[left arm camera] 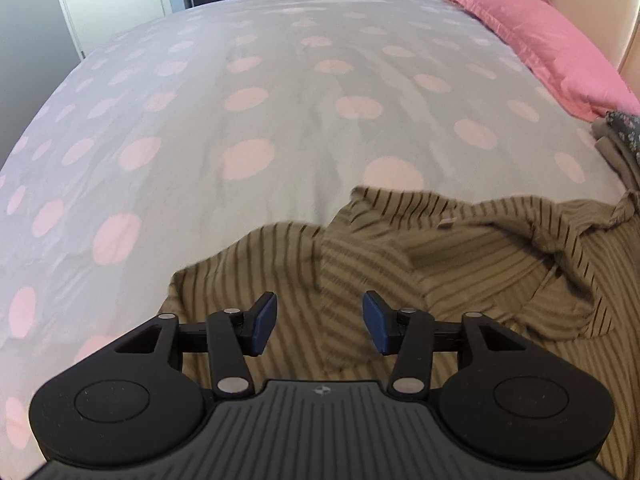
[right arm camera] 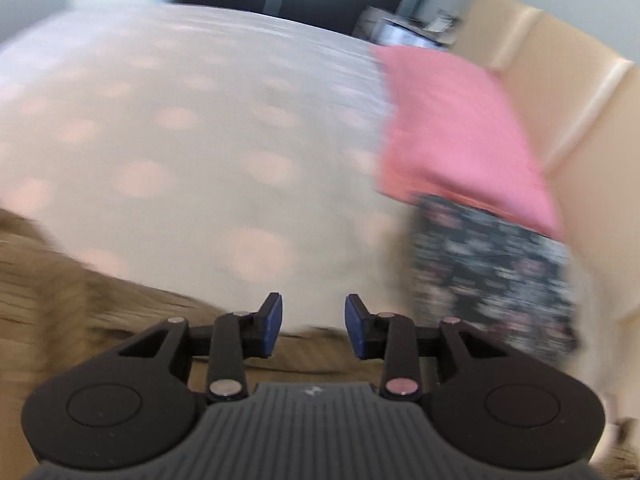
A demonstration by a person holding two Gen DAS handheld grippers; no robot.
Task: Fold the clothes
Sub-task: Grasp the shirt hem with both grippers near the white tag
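Observation:
An olive striped garment point(left arm camera: 460, 264) lies rumpled on the bed near the front edge, with a small label showing at its collar. My left gripper point(left arm camera: 319, 322) hangs open just above its left part, nothing between the blue pads. In the right wrist view, which is blurred by motion, the same olive garment point(right arm camera: 60, 300) spreads along the lower left. My right gripper point(right arm camera: 314, 326) is open over the garment's far edge, its pads empty.
The bed cover point(left arm camera: 240, 120) is pale grey with pink dots. A pink pillow point(left arm camera: 552, 48) lies against the cream headboard point(right arm camera: 560, 80). A folded dark floral garment point(right arm camera: 492, 272) sits on folded clothes beside the pillow. Dark wardrobes stand beyond the bed.

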